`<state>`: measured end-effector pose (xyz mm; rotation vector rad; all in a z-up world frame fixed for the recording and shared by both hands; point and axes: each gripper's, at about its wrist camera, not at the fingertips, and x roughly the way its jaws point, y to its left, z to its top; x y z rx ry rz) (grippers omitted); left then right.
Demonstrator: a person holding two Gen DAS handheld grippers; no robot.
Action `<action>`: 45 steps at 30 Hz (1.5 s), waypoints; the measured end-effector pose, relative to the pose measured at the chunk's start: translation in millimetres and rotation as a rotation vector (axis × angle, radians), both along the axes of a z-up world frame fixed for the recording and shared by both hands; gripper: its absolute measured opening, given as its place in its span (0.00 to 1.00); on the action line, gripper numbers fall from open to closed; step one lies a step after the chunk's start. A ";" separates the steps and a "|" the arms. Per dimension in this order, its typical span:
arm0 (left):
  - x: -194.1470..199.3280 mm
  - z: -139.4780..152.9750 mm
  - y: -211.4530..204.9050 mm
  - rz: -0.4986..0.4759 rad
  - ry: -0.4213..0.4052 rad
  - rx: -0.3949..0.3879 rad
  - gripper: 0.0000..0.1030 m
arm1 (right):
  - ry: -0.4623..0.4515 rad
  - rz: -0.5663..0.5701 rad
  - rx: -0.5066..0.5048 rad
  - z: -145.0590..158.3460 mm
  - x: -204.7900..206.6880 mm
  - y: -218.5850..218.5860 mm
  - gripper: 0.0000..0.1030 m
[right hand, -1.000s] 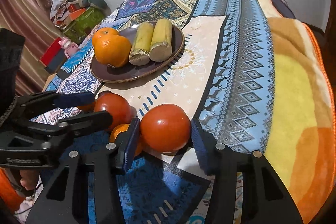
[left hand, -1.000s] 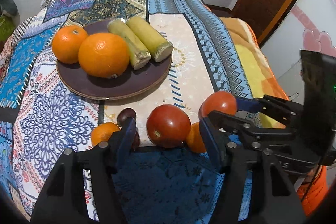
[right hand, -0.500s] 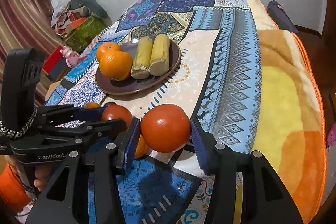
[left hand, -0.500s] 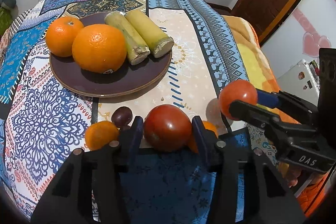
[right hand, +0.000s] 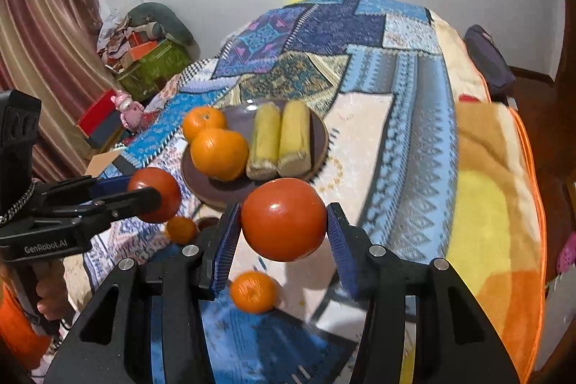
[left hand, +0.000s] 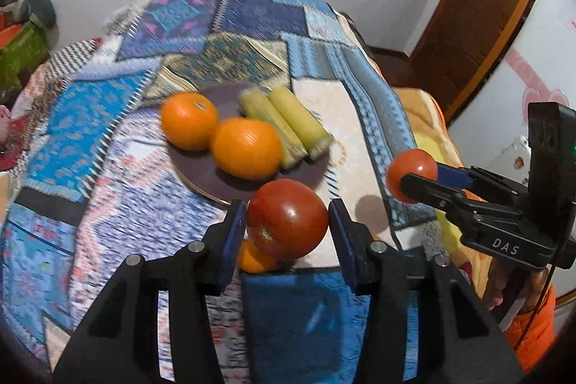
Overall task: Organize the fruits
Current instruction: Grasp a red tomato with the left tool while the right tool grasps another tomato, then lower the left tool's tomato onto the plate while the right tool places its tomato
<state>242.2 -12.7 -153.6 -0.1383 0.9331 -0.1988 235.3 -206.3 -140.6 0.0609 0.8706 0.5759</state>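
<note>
My left gripper [left hand: 288,222] is shut on a dark red tomato [left hand: 287,218] and holds it above the table, near the front of the brown plate [left hand: 201,175]. My right gripper [right hand: 282,222] is shut on a brighter red tomato [right hand: 283,218], also lifted; it shows at the right of the left wrist view [left hand: 412,173]. The plate [right hand: 234,193] carries two oranges [left hand: 246,148] [left hand: 189,119] and two yellow-green cane pieces [left hand: 288,128]. Two small tangerines [right hand: 252,290] [right hand: 181,228] and a dark small fruit [right hand: 207,222] lie on the cloth below.
A patterned blue patchwork cloth [right hand: 396,117] covers the round table. An orange-yellow blanket [right hand: 496,189] hangs over its right side. Boxes and clutter [right hand: 144,60] sit at the far left by a curtain. A wooden door [left hand: 482,6] stands at the right.
Both grippers have risen from the table with their tomatoes. The left gripper closed on its tomato and lifted it toward the plate. The tangerines stay on the cloth.
</note>
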 end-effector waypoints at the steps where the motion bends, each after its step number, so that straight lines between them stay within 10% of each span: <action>1: 1.0 3.1 5.7 0.011 -0.008 0.003 0.46 | -0.009 0.005 0.001 3.1 2.2 3.7 0.44; 45: 72.7 -35.9 63.8 0.097 0.041 0.013 0.46 | 0.018 0.152 -0.116 -26.3 105.6 127.9 0.44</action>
